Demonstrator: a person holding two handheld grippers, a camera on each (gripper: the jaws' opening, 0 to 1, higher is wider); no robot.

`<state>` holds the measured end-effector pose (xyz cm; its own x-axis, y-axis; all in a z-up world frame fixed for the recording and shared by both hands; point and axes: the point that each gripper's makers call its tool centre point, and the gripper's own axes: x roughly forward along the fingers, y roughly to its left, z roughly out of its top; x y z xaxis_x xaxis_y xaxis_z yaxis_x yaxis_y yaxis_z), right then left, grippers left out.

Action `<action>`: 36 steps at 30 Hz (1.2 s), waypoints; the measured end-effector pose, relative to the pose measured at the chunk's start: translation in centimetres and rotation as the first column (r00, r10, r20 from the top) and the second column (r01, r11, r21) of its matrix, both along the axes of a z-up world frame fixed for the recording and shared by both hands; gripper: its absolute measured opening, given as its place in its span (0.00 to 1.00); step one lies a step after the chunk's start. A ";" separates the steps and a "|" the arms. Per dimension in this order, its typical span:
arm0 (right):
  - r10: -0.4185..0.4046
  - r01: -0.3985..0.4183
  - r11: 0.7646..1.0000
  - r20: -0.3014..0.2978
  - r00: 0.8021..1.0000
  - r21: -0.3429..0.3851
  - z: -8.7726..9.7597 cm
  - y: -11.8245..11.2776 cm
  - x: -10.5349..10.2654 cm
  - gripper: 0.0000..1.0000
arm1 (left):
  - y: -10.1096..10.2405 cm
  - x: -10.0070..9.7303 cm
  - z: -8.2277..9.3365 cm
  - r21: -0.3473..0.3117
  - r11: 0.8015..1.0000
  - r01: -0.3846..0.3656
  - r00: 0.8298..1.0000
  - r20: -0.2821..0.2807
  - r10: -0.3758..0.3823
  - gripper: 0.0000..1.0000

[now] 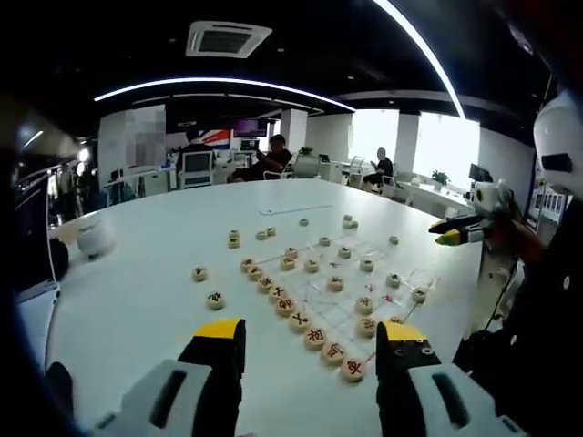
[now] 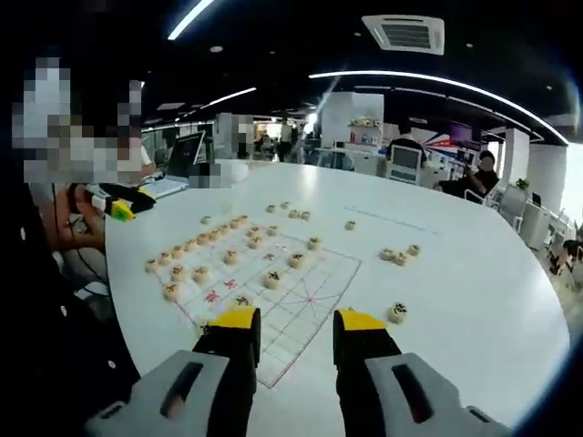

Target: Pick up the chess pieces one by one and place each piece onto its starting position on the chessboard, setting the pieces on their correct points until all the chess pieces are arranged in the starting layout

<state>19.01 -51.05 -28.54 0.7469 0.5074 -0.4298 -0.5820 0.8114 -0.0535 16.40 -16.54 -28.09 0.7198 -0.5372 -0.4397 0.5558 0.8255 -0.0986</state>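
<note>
Left gripper [image 1: 310,341]: yellow-tipped black jaws parted wide, nothing between them. Just beyond the tips, a row of round pale wooden chess discs with red characters [image 1: 314,337], running away along the near edge of the thin transparent chessboard sheet with red grid lines [image 1: 387,284].

Right gripper [image 2: 296,326]: same yellow-tipped jaws, open, empty, hovering over the near corner of the sheet [image 2: 310,296]. Lone pale disc with a dark character [image 2: 397,312] off the grid, just right of the right jaw tip; nearest unplaced piece to either gripper. Pair of loose discs [image 2: 399,256] farther ahead-right on the bare white round table [image 2: 474,300]. More strays well beyond the board in the left gripper view [image 1: 213,299].

Judgement: lone disc the likely next pick, right gripper nearer; short swing right needed. Disc round and flat, no long axis, so any jaw angle serves. Board only part filled; several pieces not yet placed.
</note>
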 end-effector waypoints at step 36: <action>0.126 -0.256 0.906 -0.361 0.924 -0.337 -8.0 -5.7 11.0 0.24 | 1.4 -0.3 -0.5 0.005 0.999 -0.053 0.998 -0.018 0.053 0.59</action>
